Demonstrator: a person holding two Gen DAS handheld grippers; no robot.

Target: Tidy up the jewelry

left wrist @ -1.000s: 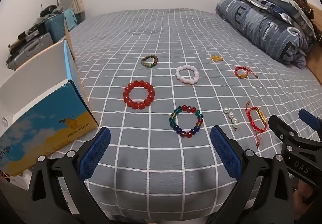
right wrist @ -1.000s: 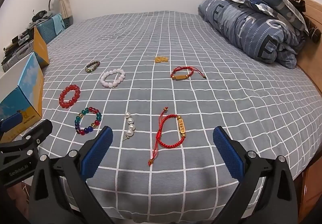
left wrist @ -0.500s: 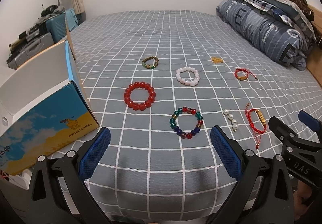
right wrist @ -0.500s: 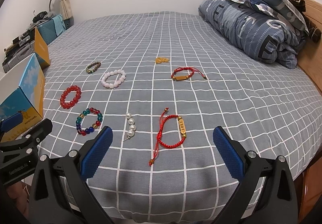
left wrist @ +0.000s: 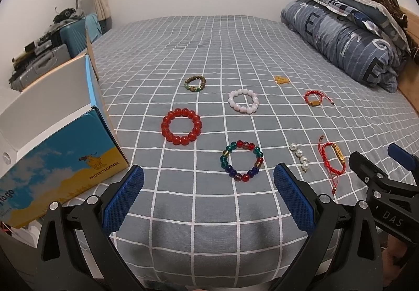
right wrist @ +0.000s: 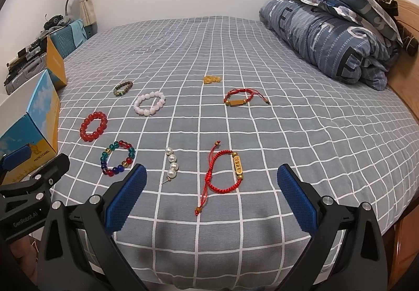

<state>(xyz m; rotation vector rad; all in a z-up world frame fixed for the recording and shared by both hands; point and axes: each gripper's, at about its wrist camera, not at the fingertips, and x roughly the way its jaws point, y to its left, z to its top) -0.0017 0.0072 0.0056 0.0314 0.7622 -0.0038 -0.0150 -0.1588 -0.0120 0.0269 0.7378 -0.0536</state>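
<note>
Several pieces of jewelry lie on the grey checked bed: a red bead bracelet (left wrist: 181, 126), a multicolour bead bracelet (left wrist: 241, 164), a white bead bracelet (left wrist: 243, 101), a brown bead bracelet (left wrist: 195, 84), a pearl strand (left wrist: 299, 157), a red cord bracelet with a gold tag (right wrist: 225, 173), a second red cord bracelet (right wrist: 239, 97) and a small yellow charm (right wrist: 211, 79). My left gripper (left wrist: 208, 196) is open and empty, near the bed's front edge before the multicolour bracelet. My right gripper (right wrist: 210, 196) is open and empty, just short of the tagged cord bracelet.
An open blue and yellow cardboard box (left wrist: 60, 149) stands at the bed's left edge. A folded blue quilt with pillows (right wrist: 335, 37) lies at the far right by the wooden bed frame (right wrist: 403, 87). Suitcases and clutter (left wrist: 52, 42) stand beyond the box.
Both grippers have drifted slightly; the views shifted a little. Nothing on the bed has moved and both grippers stay open.
</note>
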